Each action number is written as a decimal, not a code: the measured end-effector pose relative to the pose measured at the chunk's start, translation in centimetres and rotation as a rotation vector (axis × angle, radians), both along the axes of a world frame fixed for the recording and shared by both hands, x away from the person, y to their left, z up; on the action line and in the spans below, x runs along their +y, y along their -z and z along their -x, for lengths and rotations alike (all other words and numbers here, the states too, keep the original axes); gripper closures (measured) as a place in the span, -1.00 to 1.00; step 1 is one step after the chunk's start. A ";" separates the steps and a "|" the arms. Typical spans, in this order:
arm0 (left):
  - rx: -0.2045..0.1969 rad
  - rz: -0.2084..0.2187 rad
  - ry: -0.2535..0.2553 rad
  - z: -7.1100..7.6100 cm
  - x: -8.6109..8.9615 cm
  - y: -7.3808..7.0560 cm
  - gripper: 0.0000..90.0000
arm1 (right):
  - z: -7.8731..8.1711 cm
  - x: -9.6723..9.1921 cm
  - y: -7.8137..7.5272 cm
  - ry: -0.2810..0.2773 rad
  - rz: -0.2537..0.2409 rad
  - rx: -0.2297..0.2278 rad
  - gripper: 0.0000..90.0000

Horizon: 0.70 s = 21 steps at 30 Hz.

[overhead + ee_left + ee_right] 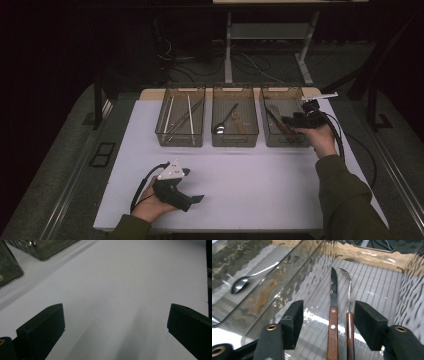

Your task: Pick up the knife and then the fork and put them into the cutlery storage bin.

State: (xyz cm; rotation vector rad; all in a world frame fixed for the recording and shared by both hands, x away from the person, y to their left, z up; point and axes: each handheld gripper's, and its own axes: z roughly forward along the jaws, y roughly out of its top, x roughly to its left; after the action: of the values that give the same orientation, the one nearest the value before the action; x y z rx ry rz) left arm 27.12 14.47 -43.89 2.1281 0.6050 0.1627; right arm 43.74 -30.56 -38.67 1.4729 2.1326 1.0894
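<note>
my right tongs (328, 315) hang spread over the right bin (282, 122); the knife (333, 315) and fork (349, 322) lie on its floor between the jaws, unpinched. the spoon (244, 282) lies left of that bin. my left tongs (115, 327) rest spread, well short of it.

**My rig: sleeves, claws and cables**

I wear olive-green sleeves on both arms. My left claw (192, 199) has a black pistol-shaped body, a pale grey three-cornered plate on top and a black cable looping behind. My right claw (286, 121) is black too, with blocky matte jaws, brass-coloured rivets at their bases and a black trailing cable.
</note>
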 end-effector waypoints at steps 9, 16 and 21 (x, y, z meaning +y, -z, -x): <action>0.005 0.000 -0.003 -0.1 0.0 0.0 -1.00 | 1.4 0.2 -1.0 -0.041 0.008 -0.024 -0.36; 0.001 0.003 -0.008 -0.2 0.3 0.0 -1.00 | 3.0 -0.2 -1.3 -0.069 -0.035 -0.052 -0.45; 0.002 0.012 -0.022 -0.5 0.6 -0.1 -1.00 | 4.2 -0.3 -1.3 -0.094 -0.035 -0.074 -0.55</action>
State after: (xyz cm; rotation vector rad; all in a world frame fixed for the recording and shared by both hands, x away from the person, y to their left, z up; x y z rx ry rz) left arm 27.60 15.10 -43.84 2.1113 0.6292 0.1683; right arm 39.56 -30.82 -37.34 1.3381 2.1607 1.2001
